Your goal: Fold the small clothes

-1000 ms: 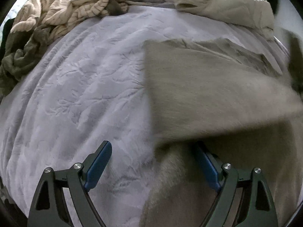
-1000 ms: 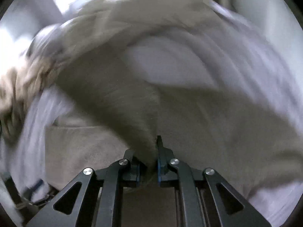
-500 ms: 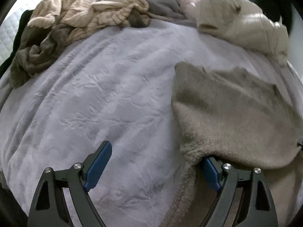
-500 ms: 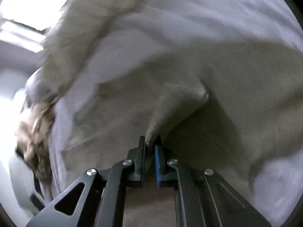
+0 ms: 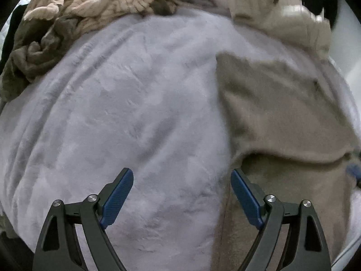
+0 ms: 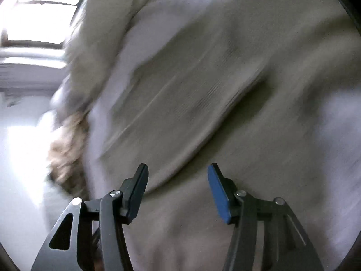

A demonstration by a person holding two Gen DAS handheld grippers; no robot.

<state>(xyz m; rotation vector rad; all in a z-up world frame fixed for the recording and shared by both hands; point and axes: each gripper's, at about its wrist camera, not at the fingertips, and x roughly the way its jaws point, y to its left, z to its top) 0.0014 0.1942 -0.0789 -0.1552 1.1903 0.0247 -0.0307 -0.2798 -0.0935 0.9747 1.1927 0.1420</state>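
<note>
Blue pads sit on both of my tongs, and both pairs are spread wide with nothing between them. My left gripper [image 5: 182, 181] hangs over the pale purple blanket [image 5: 126, 103]. Its right pad is just at the edge of the fuzzy tan garment [image 5: 277, 113], so the cloth lies to the right of these tongs and runs away from them, up the bed. One flap of it is laid over the lower part, and the folded edge crosses sideways just past that pad.

My right gripper [image 6: 178, 172] is straight over the same tan garment [image 6: 203, 85]. The cloth fills the space in front of these tongs and on both sides. This view is smeared, so I cannot tell the edges well. A dark crease slants up to the right ahead of the tongs.

I think the right tongs are nearer to the cloth, and the left tongs only reach its near side. The next fold likely needs a grab on that near edge.

Far ahead of the left tongs, a heap of other clothes [image 5: 74, 18] waits.
</note>
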